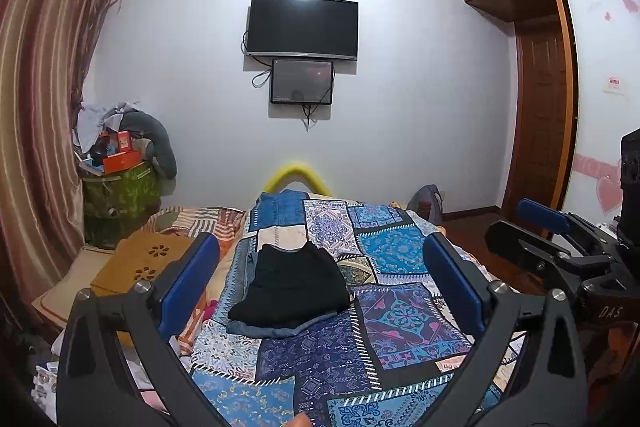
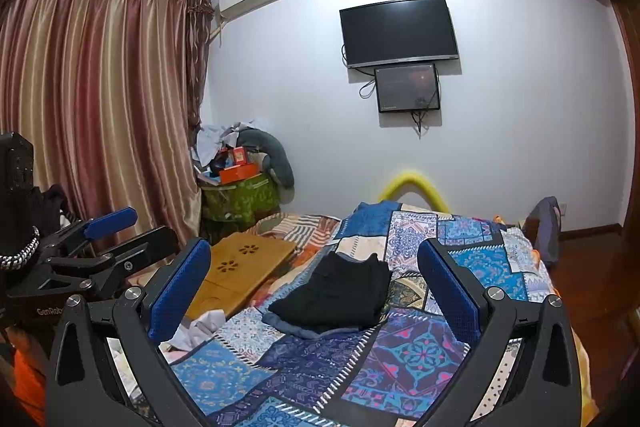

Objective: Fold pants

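Hovering above the near end of the bed, both grippers are hanging empty with jaws spread wide apart: left gripper point(image 1: 320, 279), right gripper point(image 2: 314, 287), each framing the clothing between its blue pads, likely to keep clear of the cloth. The black pants point(image 1: 294, 285) are lying as a compact folded bundle on the patchwork bedspread point(image 1: 400, 327), sitting on top of a bluish-grey folded garment point(image 1: 276, 327) whose edge is peeking out underneath; the stacking suggests a pile of finished items is building, and the fold is looking done or nearly so. Neither gripper is touching the pants. A wooden lap tray point(image 2: 240, 267) is resting to the left of the pile, apart from it, presumably pushed aside to free the working surface. Writing: "DAS" is showing on the other gripper's body in the left view, "GenRob…" is reading partly, cut off, in the right view. A wall screen point(image 1: 302, 27) is hanging dark; its labels are too small to read.
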